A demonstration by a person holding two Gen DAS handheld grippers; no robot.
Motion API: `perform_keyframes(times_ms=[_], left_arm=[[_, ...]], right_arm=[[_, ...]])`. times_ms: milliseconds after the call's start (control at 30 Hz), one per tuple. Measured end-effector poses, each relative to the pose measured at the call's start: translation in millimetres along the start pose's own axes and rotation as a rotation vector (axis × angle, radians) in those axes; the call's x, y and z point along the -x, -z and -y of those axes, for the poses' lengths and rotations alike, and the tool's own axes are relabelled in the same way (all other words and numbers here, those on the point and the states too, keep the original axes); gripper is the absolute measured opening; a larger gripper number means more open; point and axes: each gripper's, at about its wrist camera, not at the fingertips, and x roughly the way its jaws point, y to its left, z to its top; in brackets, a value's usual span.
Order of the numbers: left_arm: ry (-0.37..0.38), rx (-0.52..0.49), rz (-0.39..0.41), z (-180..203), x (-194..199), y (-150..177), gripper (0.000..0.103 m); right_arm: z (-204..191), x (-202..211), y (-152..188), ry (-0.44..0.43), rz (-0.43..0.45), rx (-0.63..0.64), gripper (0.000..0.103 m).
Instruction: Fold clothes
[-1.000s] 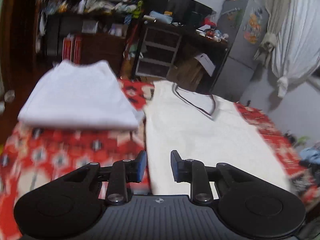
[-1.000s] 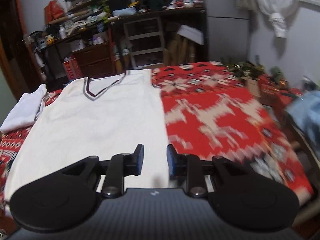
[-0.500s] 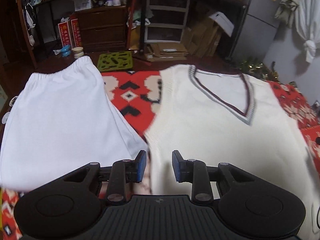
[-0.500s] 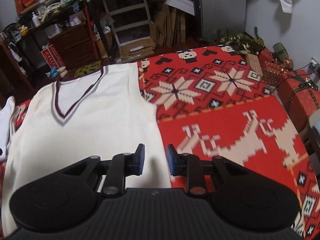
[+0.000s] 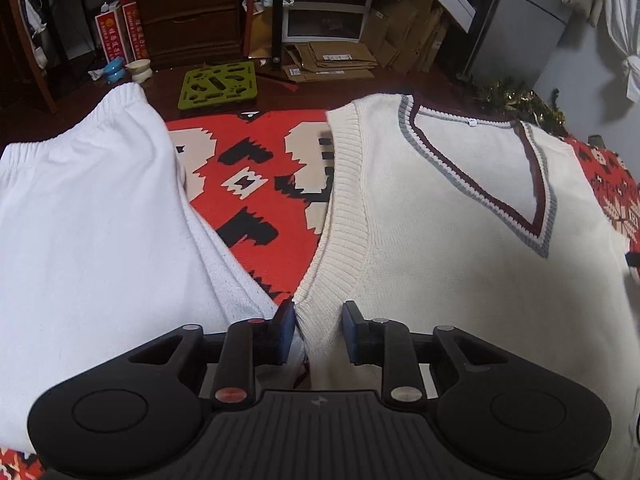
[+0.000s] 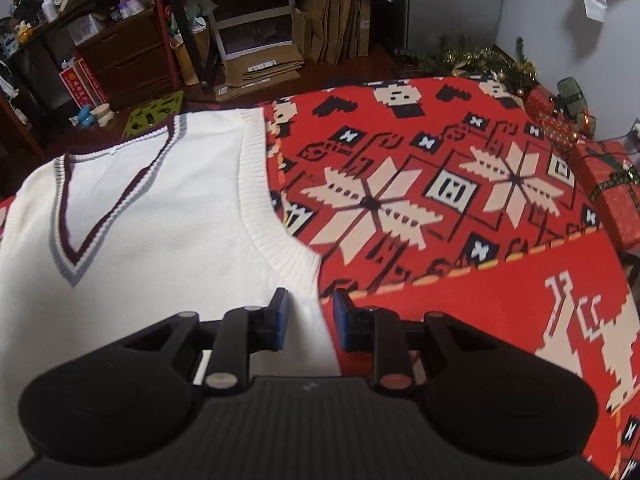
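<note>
A cream knitted sleeveless vest (image 5: pixel 440 240) with a maroon and grey V-neck lies flat on a red patterned blanket (image 5: pixel 248 184). My left gripper (image 5: pixel 318 330) hovers over the vest's left side just below the armhole. Its jaws are closing, the vest edge shows in the gap, and the pads do not press it. In the right wrist view the vest (image 6: pixel 160 240) fills the left half. My right gripper (image 6: pixel 310 320) stands open over the vest's right side edge under the other armhole. A folded white garment (image 5: pixel 88 220) with an elastic band lies to the left.
The blanket (image 6: pixel 440 200) stretches bare to the right of the vest. Beyond the far edge, the floor holds a green perforated mat (image 5: pixel 218 84), two small bowls (image 5: pixel 138 70), flattened cardboard (image 5: pixel 332 60) and shelving. Wrapped gift boxes (image 6: pixel 600 184) and tinsel sit at the right.
Both grippers have moved forward along the vest toward its shoulders and tipped downward. The armholes now sit just ahead of the fingertips. Neither gripper has taken hold of the fabric.
</note>
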Motion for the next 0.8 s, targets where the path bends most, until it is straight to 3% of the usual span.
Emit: perform_keyframes(times_ms=[67, 100, 133, 200, 300, 433, 500, 633, 800], left_arm=[[-0.001, -0.011, 0.006, 2, 0, 1, 0.012], [0.001, -0.017, 0.012, 3, 1, 1, 0.009], [0.0, -0.018, 0.015, 4, 1, 1, 0.008], [-0.008, -0.005, 0.021, 4, 3, -1, 0.007], [-0.005, 0.009, 0.019, 0, 1, -3, 0.007], [0.005, 0.015, -0.004, -5, -2, -8, 0.012], [0.008, 0.038, -0.008, -9, 1, -13, 0.016], [0.037, 0.075, 0.047, -19, 12, -35, 0.022], [0.122, 0.068, 0.102, -25, -12, -75, 0.023]], right_arm=[[0, -2, -3, -0.007, -0.006, 0.007, 0.027], [-1, -3, -5, -0.011, -0.01, 0.014, 0.023], [-4, -3, -5, -0.02, -0.012, 0.042, 0.011], [-11, -2, -6, 0.0, -0.013, 0.088, 0.005], [-12, 4, -11, 0.077, 0.017, 0.105, 0.004], [-4, -2, -14, 0.078, -0.009, 0.06, 0.006], [-2, -3, -16, 0.077, -0.02, 0.059, 0.011], [6, 14, -33, 0.066, 0.024, 0.011, 0.018], [-27, 17, -68, -0.069, 0.103, 0.102, 0.019]])
